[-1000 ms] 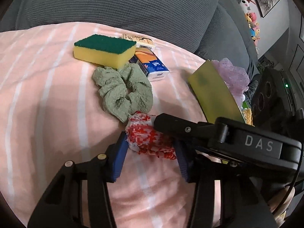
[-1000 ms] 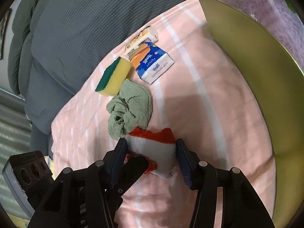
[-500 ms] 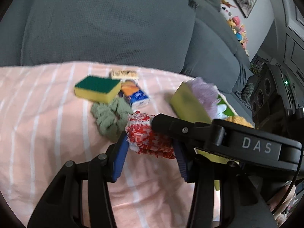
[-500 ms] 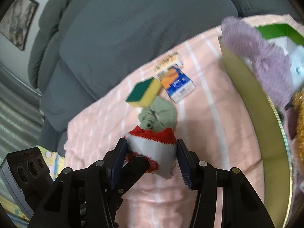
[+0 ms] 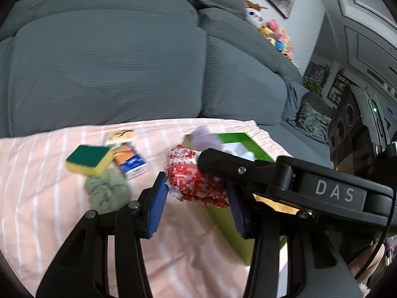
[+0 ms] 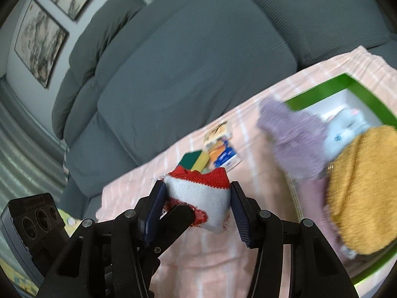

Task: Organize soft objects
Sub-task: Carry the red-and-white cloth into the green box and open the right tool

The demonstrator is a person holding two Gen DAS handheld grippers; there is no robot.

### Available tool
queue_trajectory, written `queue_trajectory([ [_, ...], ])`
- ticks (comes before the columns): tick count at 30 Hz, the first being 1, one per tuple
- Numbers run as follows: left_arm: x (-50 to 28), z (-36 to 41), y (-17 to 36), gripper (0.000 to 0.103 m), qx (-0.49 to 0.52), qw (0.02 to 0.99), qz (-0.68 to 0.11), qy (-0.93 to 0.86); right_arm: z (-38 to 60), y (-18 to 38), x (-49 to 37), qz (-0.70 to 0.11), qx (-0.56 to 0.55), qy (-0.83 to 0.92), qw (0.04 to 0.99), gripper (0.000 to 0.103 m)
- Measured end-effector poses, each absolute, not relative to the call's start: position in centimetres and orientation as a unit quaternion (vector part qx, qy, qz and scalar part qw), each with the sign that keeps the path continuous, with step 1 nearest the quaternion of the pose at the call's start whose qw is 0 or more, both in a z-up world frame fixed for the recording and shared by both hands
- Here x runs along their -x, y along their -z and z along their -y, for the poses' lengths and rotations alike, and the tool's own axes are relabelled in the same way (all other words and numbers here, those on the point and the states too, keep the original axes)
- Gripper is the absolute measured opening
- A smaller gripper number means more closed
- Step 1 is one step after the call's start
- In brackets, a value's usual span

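Both grippers hold one red and white cloth together, lifted above the pink striped blanket (image 5: 49, 213). My left gripper (image 5: 197, 193) is shut on the cloth (image 5: 196, 181); my right gripper (image 6: 197, 206) is shut on the same cloth (image 6: 201, 196). The right gripper's black arm (image 5: 285, 181) crosses the left wrist view. A green box (image 6: 347, 84) to the right holds a purple fluffy item (image 6: 292, 134), a yellow knit item (image 6: 362, 183) and a grey plush (image 6: 345, 126). On the blanket lie a green scrunchie (image 5: 106, 191) and a yellow-green sponge (image 5: 89, 159).
A blue and orange tissue pack (image 5: 131, 161) and a small beige packet (image 5: 120, 134) lie beside the sponge. Grey sofa cushions (image 5: 111, 62) rise behind the blanket. Plush toys (image 5: 273, 34) sit on the far sofa arm.
Both grippers have risen with the cloth, well above the blanket, and swung toward the green box. The box interior now shows in the right wrist view.
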State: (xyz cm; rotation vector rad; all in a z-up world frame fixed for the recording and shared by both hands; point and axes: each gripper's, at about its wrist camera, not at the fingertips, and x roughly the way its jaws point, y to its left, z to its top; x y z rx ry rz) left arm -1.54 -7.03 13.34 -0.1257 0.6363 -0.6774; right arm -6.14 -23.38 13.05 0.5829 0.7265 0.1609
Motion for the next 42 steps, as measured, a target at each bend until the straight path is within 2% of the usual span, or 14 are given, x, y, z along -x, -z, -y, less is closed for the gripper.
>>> queue_trajectory([
  [19, -0.5, 20.7, -14.7, 0.046, -0.02, 0.864, -0.305, 0.399, 36.1, -13.0, 8.3, -0.263, -0.367, -0.006, 0.892, 0.054],
  [27, -3.4, 25.1, -13.3, 0.046, -0.044, 0.846, -0.342, 0.407, 40.4, -10.7, 6.4, -0.258, -0.405, 0.016, 0.877, 0.054],
  [42, -7.1, 28.6, -10.0, 0.046, -0.046, 0.795, -0.415, 0.441, 43.8, -7.2, 4.6, -0.292, -0.435, 0.09, 0.847, 0.054],
])
